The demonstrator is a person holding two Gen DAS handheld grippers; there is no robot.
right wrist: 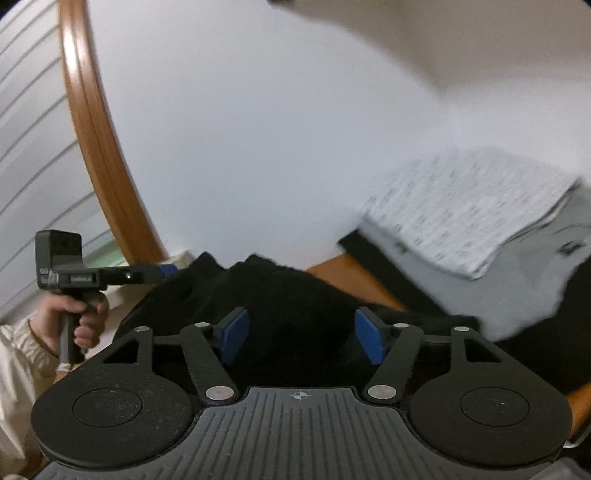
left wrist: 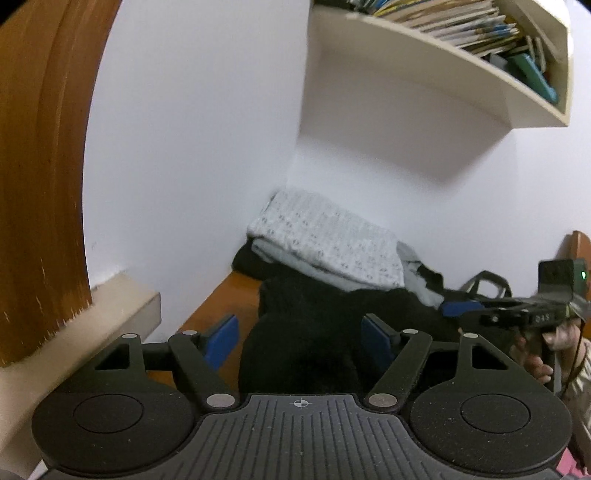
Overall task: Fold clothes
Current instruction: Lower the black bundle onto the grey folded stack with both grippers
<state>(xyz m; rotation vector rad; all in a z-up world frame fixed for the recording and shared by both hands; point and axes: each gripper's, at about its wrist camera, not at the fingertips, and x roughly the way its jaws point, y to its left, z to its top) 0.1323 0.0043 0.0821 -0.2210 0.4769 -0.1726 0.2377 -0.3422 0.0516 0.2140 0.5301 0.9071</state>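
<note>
Left gripper: jaws spread, blue pads clear of the cloth, black garment lying between and below them. Right gripper: jaws likewise spread, nothing pinched, the same black garment beneath. The garment is bunched on the brown wooden table. Beyond it, against the white wall, a folded stack topped by a grey patterned knit. Above, 1 wall shelf with books.
</note>
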